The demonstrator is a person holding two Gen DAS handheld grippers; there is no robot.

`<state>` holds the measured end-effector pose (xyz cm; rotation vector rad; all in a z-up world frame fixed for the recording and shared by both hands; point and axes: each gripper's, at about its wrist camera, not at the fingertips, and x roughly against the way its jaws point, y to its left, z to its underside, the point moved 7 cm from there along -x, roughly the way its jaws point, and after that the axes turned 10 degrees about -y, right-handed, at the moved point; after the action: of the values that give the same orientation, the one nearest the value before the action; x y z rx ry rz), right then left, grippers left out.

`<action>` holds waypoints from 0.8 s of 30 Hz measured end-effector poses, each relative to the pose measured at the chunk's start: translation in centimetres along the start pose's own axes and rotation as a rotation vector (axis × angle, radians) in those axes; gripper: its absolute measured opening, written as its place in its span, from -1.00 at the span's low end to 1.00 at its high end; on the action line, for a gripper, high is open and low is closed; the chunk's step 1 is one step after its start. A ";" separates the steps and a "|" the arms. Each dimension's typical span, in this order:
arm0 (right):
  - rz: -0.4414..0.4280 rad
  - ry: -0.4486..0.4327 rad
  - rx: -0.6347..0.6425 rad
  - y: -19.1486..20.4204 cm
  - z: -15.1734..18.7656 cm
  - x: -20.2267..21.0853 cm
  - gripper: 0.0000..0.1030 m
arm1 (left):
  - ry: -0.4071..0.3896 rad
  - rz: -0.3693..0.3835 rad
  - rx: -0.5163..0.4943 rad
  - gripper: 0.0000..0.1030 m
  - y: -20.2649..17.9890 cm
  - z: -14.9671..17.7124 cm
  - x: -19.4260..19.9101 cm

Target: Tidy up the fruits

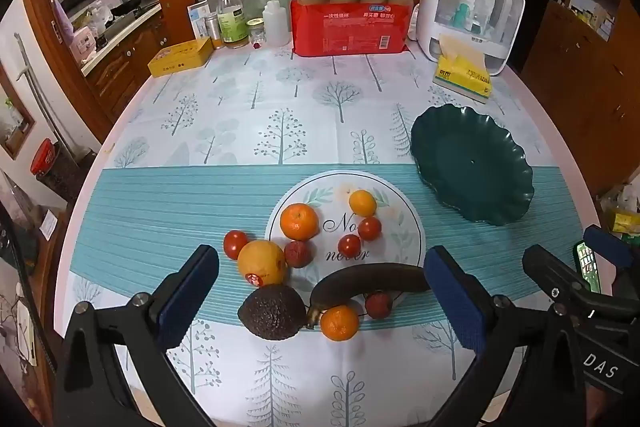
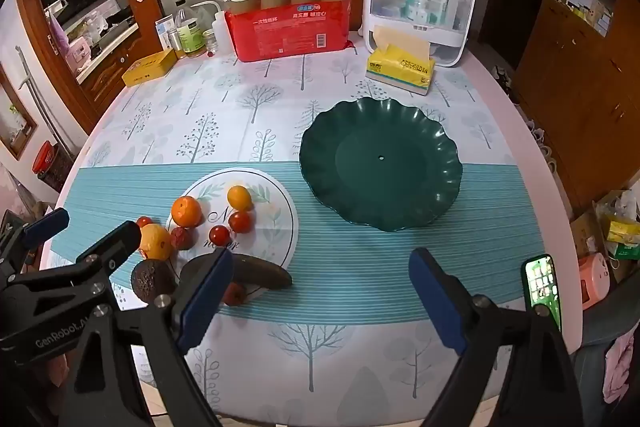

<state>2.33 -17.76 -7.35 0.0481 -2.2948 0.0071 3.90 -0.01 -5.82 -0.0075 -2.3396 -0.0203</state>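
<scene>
Fruit lies loose on the patterned tablecloth: a dark avocado point(image 1: 272, 311), a blackened banana point(image 1: 368, 281), a large orange point(image 1: 262, 263), two mandarins point(image 1: 299, 221) point(image 1: 339, 323), a small orange point(image 1: 362, 203), cherry tomatoes point(image 1: 369, 228) and two red lychee-like fruits point(image 1: 298, 253). An empty dark green scalloped plate point(image 2: 320, 155) sits to their right. My left gripper point(image 1: 322, 259) hovers open above the fruit pile, holding nothing. My right gripper point(image 2: 322, 255) is open and empty too, between the banana point(image 2: 260, 273) and the plate's near rim.
Along the table's far edge stand a red package point(image 1: 348, 27) with jars on top, a white storage box point(image 1: 472, 11), a yellow tissue pack point(image 1: 464, 71), a yellow tin point(image 1: 180, 57) and bottles point(image 1: 230, 17). A lit phone point(image 2: 542, 283) rides beside my right gripper.
</scene>
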 end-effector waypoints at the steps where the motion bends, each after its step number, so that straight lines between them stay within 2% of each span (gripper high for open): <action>1: -0.002 -0.006 0.000 0.0 0.0 0.0 0.75 | 0.002 0.004 0.001 0.98 0.0 0.0 0.0; 8: 0.001 -0.004 0.005 -0.2 0.1 0.1 0.75 | 0.010 0.017 -0.002 0.88 -0.3 0.5 0.3; 18: 0.000 0.001 0.001 -0.6 0.3 0.0 0.75 | 0.060 0.043 0.020 0.88 -0.8 1.1 -0.5; 24: -0.002 0.012 0.000 -1.1 0.4 -0.4 0.75 | 0.063 0.039 0.017 0.88 -0.9 1.3 -0.6</action>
<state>2.34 -18.85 -7.86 0.0497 -2.2831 0.0061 3.37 -0.85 -7.21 -0.0436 -2.2757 0.0189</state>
